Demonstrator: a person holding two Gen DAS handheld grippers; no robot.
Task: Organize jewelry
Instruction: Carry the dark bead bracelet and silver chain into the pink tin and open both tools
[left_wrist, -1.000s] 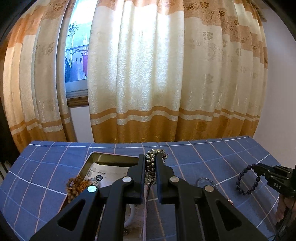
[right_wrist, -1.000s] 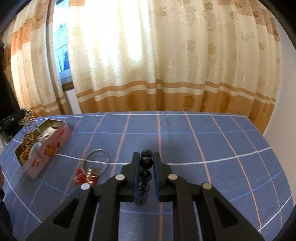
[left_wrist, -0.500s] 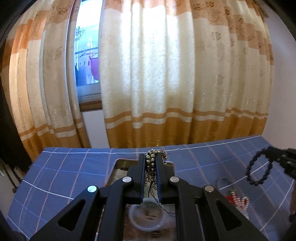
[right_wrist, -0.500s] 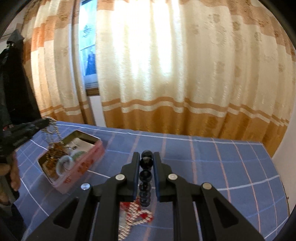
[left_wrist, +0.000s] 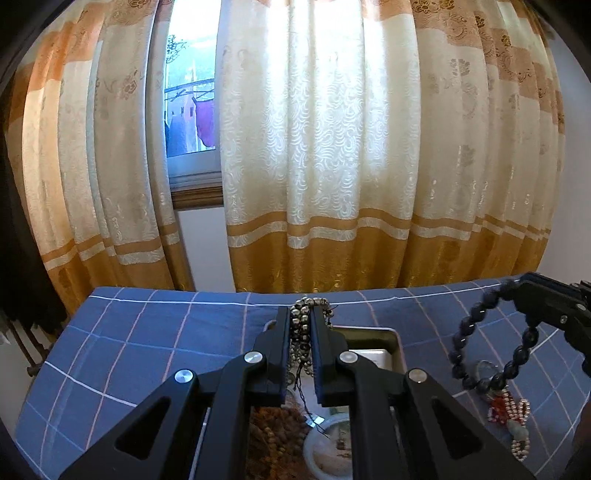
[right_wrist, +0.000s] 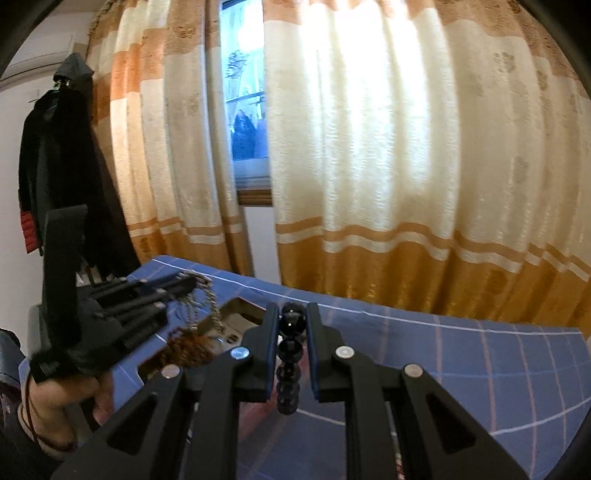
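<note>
My left gripper (left_wrist: 300, 321) is shut on a silver bead chain (left_wrist: 301, 334), held above the open metal tin (left_wrist: 395, 341). Brown wooden beads (left_wrist: 275, 435) and a pale bangle (left_wrist: 325, 454) lie in the tin. My right gripper (right_wrist: 291, 314) is shut on a black bead bracelet (right_wrist: 290, 354), whose loop (left_wrist: 491, 347) hangs at the right of the left wrist view. From the right wrist view, the left gripper (right_wrist: 190, 282) hovers over the tin (right_wrist: 236, 310) with the chain (right_wrist: 207, 302) dangling. A red and silver jewelry piece (left_wrist: 509, 413) with a clear ring lies right of the tin.
A blue checked cloth (left_wrist: 147, 343) covers the table. Cream and orange curtains (left_wrist: 332, 166) hang close behind its far edge, with a window gap between them. A dark coat (right_wrist: 62, 166) hangs at the left wall. A hand (right_wrist: 66, 402) grips the left tool.
Both grippers moved left toward the tin, each still holding its piece. The right gripper rose and swung so the tin and left gripper now sit close ahead of it.
</note>
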